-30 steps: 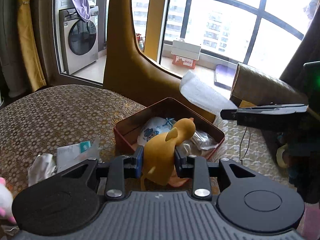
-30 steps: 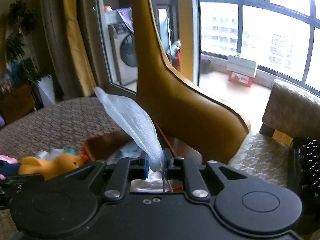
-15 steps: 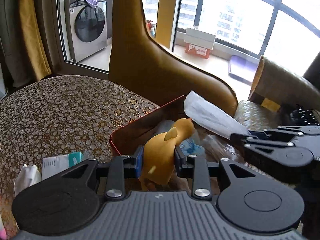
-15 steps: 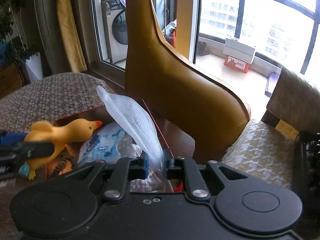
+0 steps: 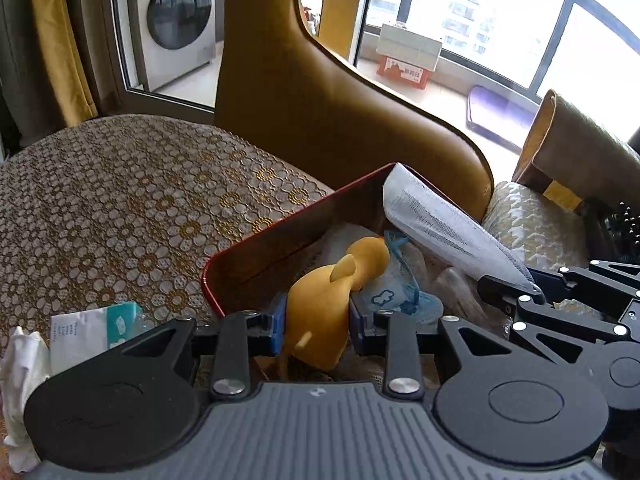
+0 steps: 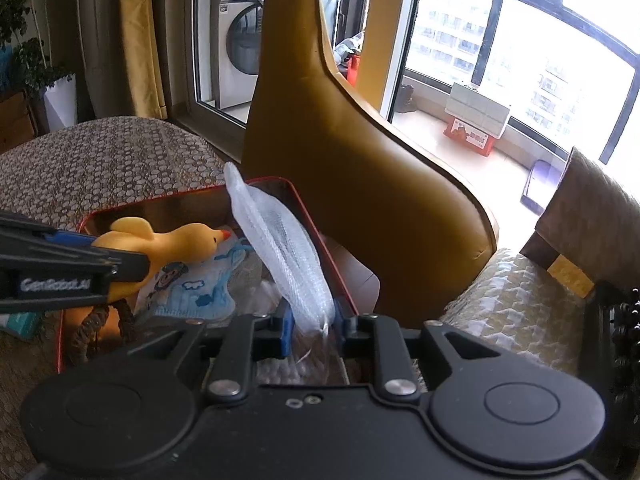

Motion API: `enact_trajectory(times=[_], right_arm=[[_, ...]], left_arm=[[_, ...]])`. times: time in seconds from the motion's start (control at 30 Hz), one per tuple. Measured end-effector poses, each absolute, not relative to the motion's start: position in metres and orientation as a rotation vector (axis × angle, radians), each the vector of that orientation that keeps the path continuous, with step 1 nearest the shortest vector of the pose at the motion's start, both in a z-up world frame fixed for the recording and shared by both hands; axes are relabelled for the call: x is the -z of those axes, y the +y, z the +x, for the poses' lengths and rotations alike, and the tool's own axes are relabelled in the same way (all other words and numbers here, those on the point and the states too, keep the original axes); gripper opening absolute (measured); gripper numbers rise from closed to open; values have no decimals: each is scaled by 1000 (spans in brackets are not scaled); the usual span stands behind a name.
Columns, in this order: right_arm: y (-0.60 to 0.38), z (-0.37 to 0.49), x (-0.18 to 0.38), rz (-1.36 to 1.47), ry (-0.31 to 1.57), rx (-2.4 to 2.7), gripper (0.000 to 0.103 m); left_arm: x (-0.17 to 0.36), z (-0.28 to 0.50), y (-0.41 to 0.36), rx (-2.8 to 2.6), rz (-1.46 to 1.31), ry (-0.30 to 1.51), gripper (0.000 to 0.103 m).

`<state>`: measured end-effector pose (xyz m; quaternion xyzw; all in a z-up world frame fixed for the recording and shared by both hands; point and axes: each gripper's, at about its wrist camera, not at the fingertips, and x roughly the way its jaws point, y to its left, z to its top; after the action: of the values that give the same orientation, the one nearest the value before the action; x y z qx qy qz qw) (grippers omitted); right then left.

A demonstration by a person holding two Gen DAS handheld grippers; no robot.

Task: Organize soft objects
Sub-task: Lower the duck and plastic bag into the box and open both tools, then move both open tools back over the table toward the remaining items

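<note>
Red tin (image 5: 280,232): open-topped, rounded corners, red rim, brown inside walls; sits on the patterned tabletop (image 5: 120,200), just in front of the mustard chair back (image 5: 328,112)
Contents: blue-and-white printed cloth (image 6: 196,288) and crumpled clear plastic (image 6: 256,292) on the bottom; dark braided cord (image 6: 92,328) by the near wall
Rubber duck (image 5: 328,300): yellow, orange beak, smooth and squashable; hangs over the tin, head pointing into it
Left gripper (image 5: 318,322): blue pads pinching the duck's body from both sides
Mesh foam sleeve (image 6: 280,248): white, translucent, netted; sticks up and away over the tin's far rim
Right gripper (image 6: 312,332): jaws have just been easing apart, sleeve's lower end between them; a gap shows on both sides, so no firm pinch
Outside the tin: tissue packet (image 5: 96,328) and crumpled white tissue (image 5: 20,364) on the tabletop, left of it
Hard to make out: tin floor mostly covered; sleeve's lower tip lost behind the gripper body; black beaded object (image 6: 624,344) cut off at the right edge
</note>
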<state>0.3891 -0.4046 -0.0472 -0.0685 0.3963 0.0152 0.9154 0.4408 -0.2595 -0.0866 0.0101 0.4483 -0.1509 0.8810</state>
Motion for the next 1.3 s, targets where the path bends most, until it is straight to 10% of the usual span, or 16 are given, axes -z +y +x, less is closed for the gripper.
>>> enact_trajectory(times=[0.23,0.4,1.3], right_arm=[[-403,387,49,-144,805,-44,24],[-403,384,50,-138,804,-62,33],[-391,308,-18,-41,702,-150,71]], left_arm=[[93,443,-261,322,32,951,34],[86,439,-257,331,-1,911,73],[2,350,-216,381,-2,748,73]])
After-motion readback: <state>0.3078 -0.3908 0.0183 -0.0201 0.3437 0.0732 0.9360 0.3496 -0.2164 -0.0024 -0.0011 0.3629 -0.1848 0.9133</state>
